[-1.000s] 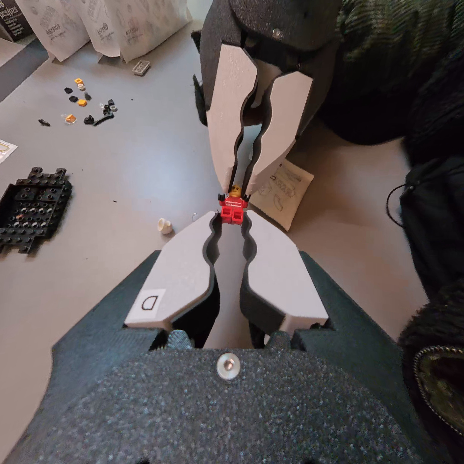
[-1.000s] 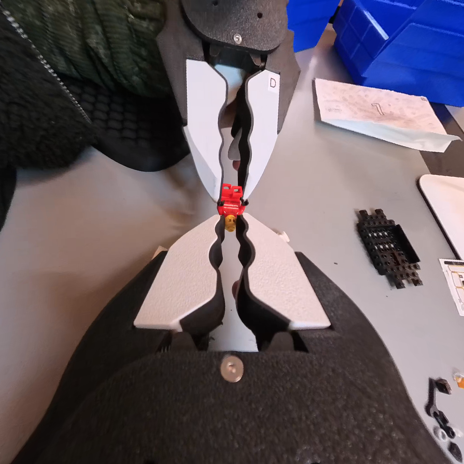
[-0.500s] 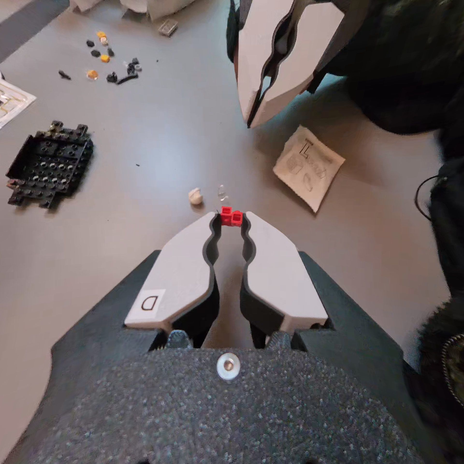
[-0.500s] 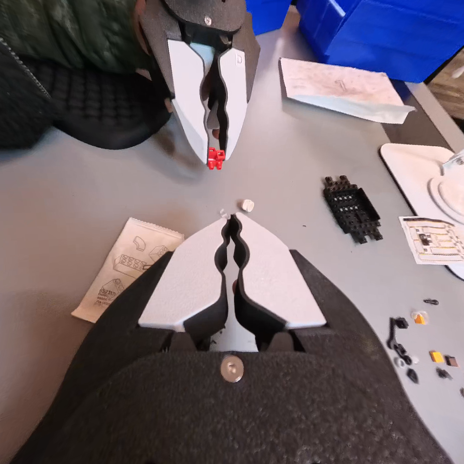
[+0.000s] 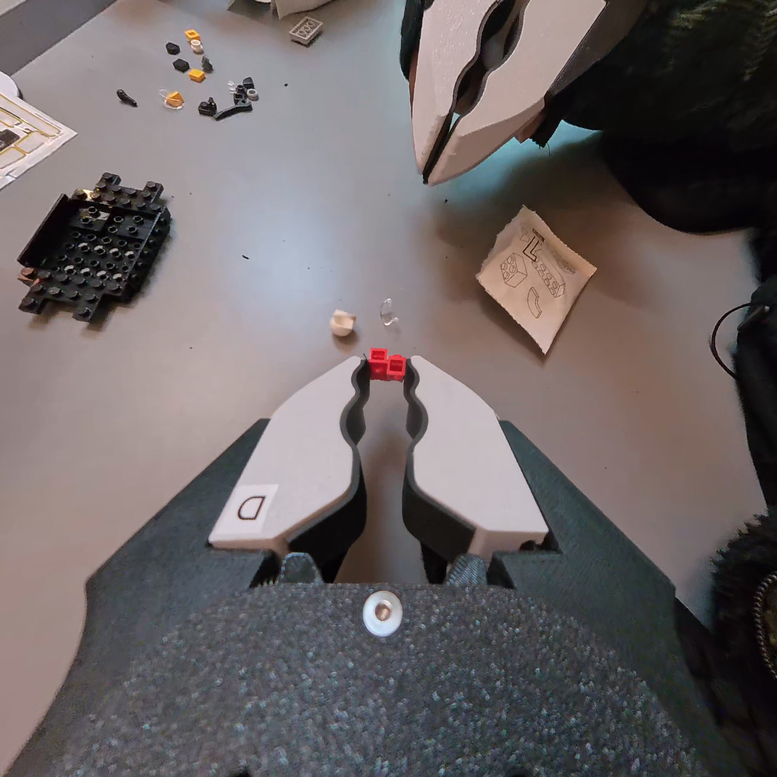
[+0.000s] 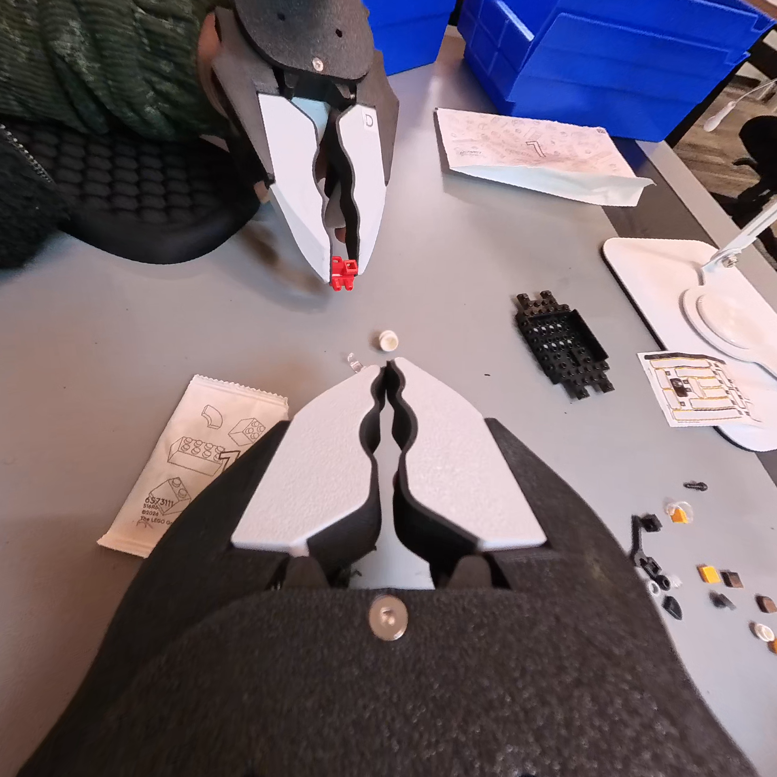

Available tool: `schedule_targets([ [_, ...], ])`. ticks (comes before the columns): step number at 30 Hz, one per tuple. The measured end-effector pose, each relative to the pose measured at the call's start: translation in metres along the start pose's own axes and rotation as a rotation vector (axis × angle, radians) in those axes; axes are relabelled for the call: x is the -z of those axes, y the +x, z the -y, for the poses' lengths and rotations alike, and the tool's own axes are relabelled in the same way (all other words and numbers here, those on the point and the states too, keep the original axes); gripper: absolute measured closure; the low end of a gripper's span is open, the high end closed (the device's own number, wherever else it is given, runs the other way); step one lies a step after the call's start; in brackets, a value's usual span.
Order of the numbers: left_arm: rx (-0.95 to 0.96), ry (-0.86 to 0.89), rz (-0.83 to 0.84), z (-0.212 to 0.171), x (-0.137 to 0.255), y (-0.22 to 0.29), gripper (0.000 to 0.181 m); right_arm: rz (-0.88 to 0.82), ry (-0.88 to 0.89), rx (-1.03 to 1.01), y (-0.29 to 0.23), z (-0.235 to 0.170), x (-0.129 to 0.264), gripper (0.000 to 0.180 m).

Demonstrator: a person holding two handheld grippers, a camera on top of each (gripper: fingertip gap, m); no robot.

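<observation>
In the left wrist view, at the very tips of the left gripper [image 5: 387,368], a small red toy piece [image 5: 387,367] is pinched; the tongs are narrow, closed on it, and it hangs above the grey table [image 5: 252,357]. Just beyond the red piece lie a small white round piece [image 5: 343,323] and a tiny clear piece [image 5: 388,312], both on the table and apart from the tongs. Far to the left of the red piece sits a black studded base plate [image 5: 94,248], and beyond it a scatter of small black and orange parts [image 5: 202,80]. To the right of the red piece lies a small paper packet [image 5: 536,273] with drawings. The right gripper [image 5: 433,168] hangs above, beyond the packet.

In the right wrist view, the right gripper [image 6: 387,366] has its tongs pressed together at the tips and I see nothing between them. The white round piece [image 6: 387,339] is just ahead of those tips, and the clear piece [image 6: 355,361] just left of them. Farther ahead the left gripper [image 6: 342,269] holds the red piece [image 6: 344,273]. Behind it stand blue bins [image 6: 588,63], with a large paper bag [image 6: 534,157] in front of them.

The red piece is gripped only at the fingertips, so I judge that it could twist or slip out if the grip loosens, and could then fall among the loose pieces.
</observation>
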State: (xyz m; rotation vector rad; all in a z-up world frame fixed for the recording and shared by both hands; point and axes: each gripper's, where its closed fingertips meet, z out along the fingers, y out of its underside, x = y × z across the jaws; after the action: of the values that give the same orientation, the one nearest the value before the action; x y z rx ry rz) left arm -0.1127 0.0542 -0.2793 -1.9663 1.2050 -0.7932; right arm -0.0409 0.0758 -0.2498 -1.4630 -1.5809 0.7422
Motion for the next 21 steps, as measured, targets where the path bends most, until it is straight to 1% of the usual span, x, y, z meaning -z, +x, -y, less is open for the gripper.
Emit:
schedule_targets([
  [15,-0.005,0.013,0.025,0.002,-0.001,-0.002,0.166,-0.084,-0.005,-0.012,0.012,-0.004,0.001,0.180],
  [21,-0.012,0.010,0.030,0.000,-0.003,-0.002,0.166,-0.088,-0.015,-0.011,0.012,-0.009,-0.002,0.180],
])
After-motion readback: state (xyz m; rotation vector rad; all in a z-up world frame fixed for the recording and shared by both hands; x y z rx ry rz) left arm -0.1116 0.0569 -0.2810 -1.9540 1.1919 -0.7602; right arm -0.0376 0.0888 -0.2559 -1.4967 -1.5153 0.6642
